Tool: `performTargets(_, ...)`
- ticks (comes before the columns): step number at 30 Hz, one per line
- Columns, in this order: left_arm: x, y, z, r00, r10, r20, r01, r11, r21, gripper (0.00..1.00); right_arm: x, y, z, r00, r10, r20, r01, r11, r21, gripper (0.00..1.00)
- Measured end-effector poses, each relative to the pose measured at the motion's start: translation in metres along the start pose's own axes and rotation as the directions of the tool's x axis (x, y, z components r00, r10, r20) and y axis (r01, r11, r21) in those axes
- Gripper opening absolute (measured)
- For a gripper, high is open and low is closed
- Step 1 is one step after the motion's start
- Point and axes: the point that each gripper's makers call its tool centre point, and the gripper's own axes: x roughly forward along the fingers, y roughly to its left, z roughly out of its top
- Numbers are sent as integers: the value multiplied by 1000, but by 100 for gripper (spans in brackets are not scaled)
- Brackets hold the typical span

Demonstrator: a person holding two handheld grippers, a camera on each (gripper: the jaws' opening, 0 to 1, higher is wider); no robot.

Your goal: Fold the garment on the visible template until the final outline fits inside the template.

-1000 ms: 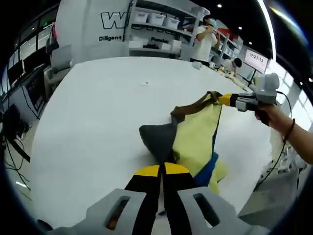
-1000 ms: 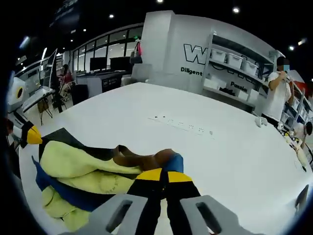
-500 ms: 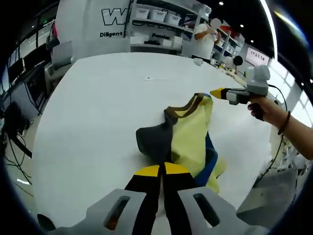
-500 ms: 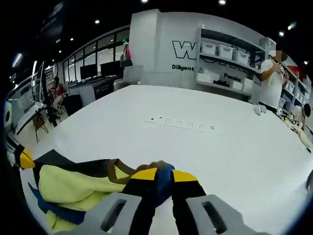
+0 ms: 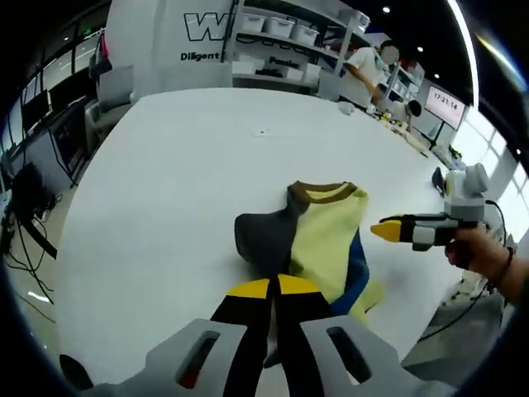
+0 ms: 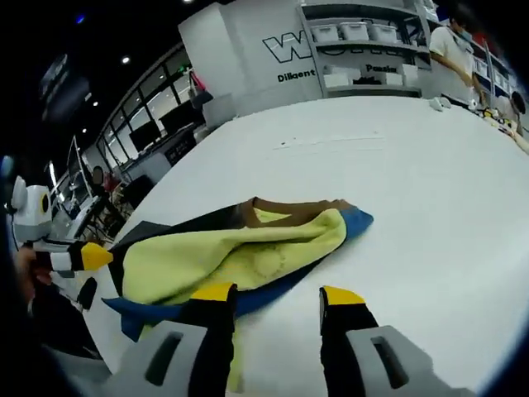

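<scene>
Left gripper (image 5: 273, 289) clamps the garment (image 5: 318, 240) at its near dark edge. Right gripper (image 6: 277, 296) stands apart, free beside the blue hem. Garment lies partly folded near the table (image 5: 165, 182) corner; bare surface beyond. Shelves (image 5: 281, 41) and a person (image 5: 364, 70) stand far off.

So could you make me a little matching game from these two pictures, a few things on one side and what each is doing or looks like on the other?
Things:
1. left gripper
2. right gripper
3. garment
4. table

States:
A. white, bare surface under the cloth
B. jaws spread apart, holding nothing
C. jaws closed together at the cloth's near edge
D. yellow, with a brown collar and blue and dark grey patches, lying crumpled

Pairs: 1-C, 2-B, 3-D, 4-A
</scene>
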Motion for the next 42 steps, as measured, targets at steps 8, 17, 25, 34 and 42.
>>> performTargets(8,0,-1,-1,1000,-3,-3,3,1000,9,0,7,20,-15,999,30,-35,-28,998,52,35)
performTargets(17,2,0,-3,1000,-2,-5,2,1000,2,0,17,43,-34,995,54,-81,-43,991,124,17)
performTargets(25,2,5,-4,1000,12,-6,-12,1000,-3,0,18,39,-30,993,72,-90,-60,991,121,0)
performTargets(34,4,13,-11,999,34,-26,-34,999,8,0,5,28,-24,994,71,-88,-65,995,70,0)
performTargets(42,3,21,-8,999,45,-24,-45,999,-5,0,-4,20,-12,996,59,-61,-56,997,62,0)
